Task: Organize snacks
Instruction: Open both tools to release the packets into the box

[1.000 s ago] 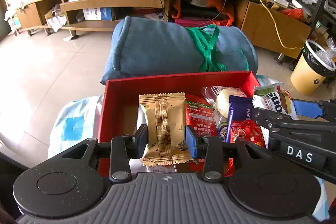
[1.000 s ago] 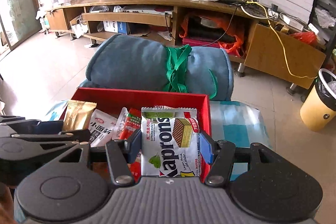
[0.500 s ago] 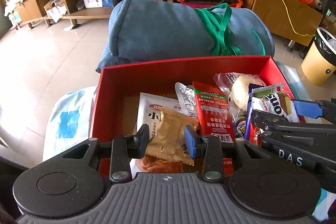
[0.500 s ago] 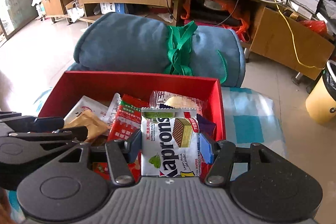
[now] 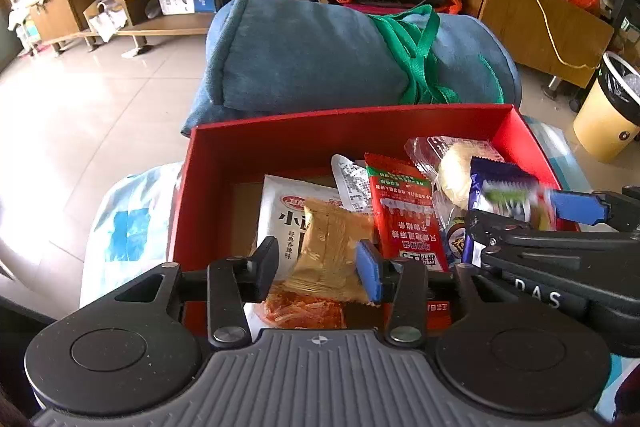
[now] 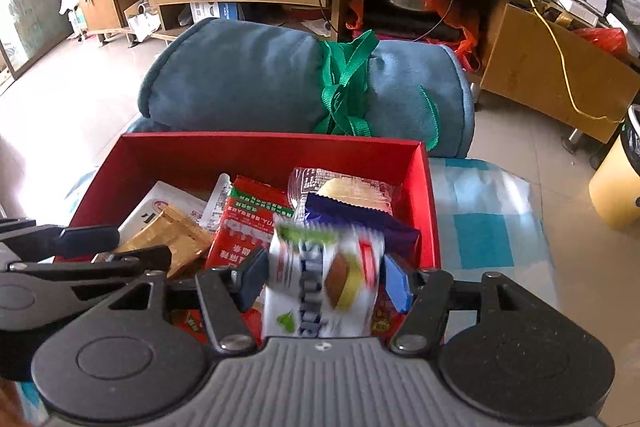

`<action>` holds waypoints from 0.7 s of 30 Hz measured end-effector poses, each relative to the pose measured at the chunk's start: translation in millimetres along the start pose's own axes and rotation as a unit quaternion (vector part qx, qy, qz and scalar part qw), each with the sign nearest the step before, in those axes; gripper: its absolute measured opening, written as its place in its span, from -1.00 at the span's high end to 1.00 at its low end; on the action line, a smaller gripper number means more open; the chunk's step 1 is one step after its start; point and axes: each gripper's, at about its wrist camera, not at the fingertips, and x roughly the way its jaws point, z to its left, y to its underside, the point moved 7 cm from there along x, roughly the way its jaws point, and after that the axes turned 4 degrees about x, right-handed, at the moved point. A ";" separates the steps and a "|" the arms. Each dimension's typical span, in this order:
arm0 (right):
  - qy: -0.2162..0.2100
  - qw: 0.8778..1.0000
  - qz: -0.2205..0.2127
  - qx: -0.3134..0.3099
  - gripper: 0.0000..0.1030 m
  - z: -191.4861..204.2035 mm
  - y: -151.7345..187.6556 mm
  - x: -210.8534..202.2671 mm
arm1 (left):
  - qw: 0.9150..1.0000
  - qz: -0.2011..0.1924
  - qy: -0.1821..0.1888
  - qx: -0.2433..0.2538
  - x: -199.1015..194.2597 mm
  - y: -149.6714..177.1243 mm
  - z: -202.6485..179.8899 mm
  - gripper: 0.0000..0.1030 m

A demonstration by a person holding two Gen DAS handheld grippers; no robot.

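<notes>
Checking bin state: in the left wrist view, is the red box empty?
No. The red box already holds several packets, including a red packet and a gold packet lying on a white one.

Each black claw (image 5: 316,265) has blue pads, silver screws and a ribbed grey base.

Red box (image 5: 248,147); gold packet (image 5: 332,247); blue blanket (image 5: 304,63), green strap (image 5: 416,55).

A blue-checked plastic cloth (image 6: 484,227) covers the support. On it sits the red box (image 5: 320,135). Just behind the box lies a rolled blue blanket (image 5: 312,67).
</notes>
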 end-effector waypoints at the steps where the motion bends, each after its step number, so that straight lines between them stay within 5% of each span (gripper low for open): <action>1: 0.001 1.000 -0.002 0.001 -0.18 -0.4 -0.4 -1.4 | 1.000 -0.001 0.000 -0.002 -1.3 -0.2 1.1 -0.13; 8: 0.004 1.000 -0.017 0.005 -0.28 -1.6 -3.6 -13.9 | 1.000 -0.006 -0.003 -0.012 -9.4 -0.6 7.4 -0.40; 21: 0.024 0.999 -0.022 -0.003 -0.33 1.6 14.9 -46.7 | 1.000 -0.013 -0.002 -0.012 -36.5 18.4 11.4 -0.52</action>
